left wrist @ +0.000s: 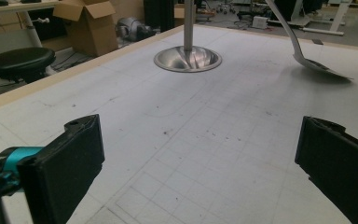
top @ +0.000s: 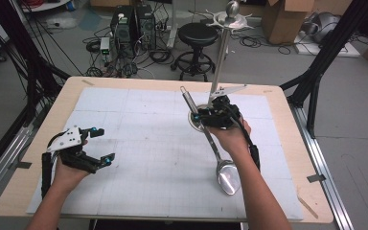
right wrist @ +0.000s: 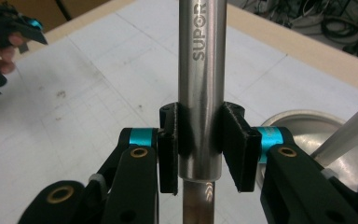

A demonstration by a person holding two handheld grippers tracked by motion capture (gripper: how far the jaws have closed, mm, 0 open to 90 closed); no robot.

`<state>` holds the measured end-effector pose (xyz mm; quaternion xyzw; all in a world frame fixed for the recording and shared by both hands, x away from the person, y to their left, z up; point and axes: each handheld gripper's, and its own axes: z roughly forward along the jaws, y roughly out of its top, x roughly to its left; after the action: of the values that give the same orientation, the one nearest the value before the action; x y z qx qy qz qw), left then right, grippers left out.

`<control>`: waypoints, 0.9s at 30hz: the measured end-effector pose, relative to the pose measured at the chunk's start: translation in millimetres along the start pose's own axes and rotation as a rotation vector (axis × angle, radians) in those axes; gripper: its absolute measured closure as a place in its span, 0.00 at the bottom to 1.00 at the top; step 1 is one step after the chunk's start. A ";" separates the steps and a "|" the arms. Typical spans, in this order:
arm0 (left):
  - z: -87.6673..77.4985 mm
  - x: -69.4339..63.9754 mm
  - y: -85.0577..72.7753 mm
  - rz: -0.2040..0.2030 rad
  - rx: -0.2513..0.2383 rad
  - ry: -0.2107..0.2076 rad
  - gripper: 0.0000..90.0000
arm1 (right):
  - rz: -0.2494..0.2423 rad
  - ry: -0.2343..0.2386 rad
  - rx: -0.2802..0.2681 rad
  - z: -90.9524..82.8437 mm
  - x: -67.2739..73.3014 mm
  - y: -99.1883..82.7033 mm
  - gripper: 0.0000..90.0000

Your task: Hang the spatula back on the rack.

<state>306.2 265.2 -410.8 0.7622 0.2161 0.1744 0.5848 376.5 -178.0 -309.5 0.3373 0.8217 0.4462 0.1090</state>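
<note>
A long steel ladle (top: 227, 176) lies slanted across the mat, its bowl low near the front and its handle (right wrist: 201, 70), stamped SUPOR, rising toward the back. My right gripper (right wrist: 200, 144) is shut on that handle, and it sits mid-table (top: 202, 116) beside the round base (top: 195, 122) of a steel stand. The stand's pole (top: 220, 62) rises to a hook crown (top: 231, 20). My left gripper (top: 103, 145) hovers open and empty at the table's left. Ahead of it (left wrist: 200, 163) are the stand base (left wrist: 188, 59) and the ladle bowl (left wrist: 321, 67).
A white gridded mat (top: 139, 124) covers the wooden table (top: 33, 158). Behind the table stand a black stool (top: 197, 36), computer boxes (top: 132, 24) with cables, and cardboard boxes (top: 282, 19). Black frame posts (top: 326, 52) flank both sides.
</note>
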 end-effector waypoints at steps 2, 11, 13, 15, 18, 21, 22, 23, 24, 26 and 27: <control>0.0 0.0 0.0 0.000 -0.001 0.000 0.02 | -0.001 0.007 -0.029 -7.6 -0.1 1.0 0.77; 0.0 -0.2 0.0 0.000 0.001 0.000 0.02 | -0.026 0.010 -0.152 -42.5 -1.0 6.0 0.77; -0.1 -0.2 0.0 0.000 0.001 0.000 0.02 | -0.033 0.004 -0.170 -48.3 -1.8 6.3 0.77; -0.1 -0.1 0.0 0.000 0.002 0.000 0.02 | -0.031 0.002 -0.189 -53.5 -2.1 6.3 0.77; -0.1 0.1 0.0 0.000 0.002 0.001 0.02 | -0.035 0.000 -0.217 -60.7 -3.0 6.5 0.77; -0.2 0.0 -0.1 -0.001 0.001 0.003 0.02 | -0.031 0.002 -0.248 -68.2 -4.6 7.1 0.77; -0.3 0.0 0.0 0.000 0.002 0.003 0.02 | -0.032 0.003 -0.258 -70.2 -5.1 7.5 0.77; -0.2 0.0 -0.1 -0.001 0.001 0.002 0.02 | -0.033 0.003 -0.268 -72.2 -5.4 7.7 0.77; -0.2 0.1 -0.1 0.001 0.000 0.002 0.02 | -0.036 0.002 -0.279 -74.1 -5.6 8.0 0.77; -0.1 0.0 -0.2 -0.002 0.002 0.002 0.02 | -0.039 0.001 -0.293 -78.4 -6.2 9.2 0.77; 0.1 0.1 -0.2 0.000 0.002 0.000 0.02 | -0.041 0.000 -0.302 -80.4 -6.6 10.0 0.77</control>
<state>306.2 265.2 -411.0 0.7627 0.2164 0.1744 0.5840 347.4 -231.6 -255.7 0.3000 0.7519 0.5626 0.1676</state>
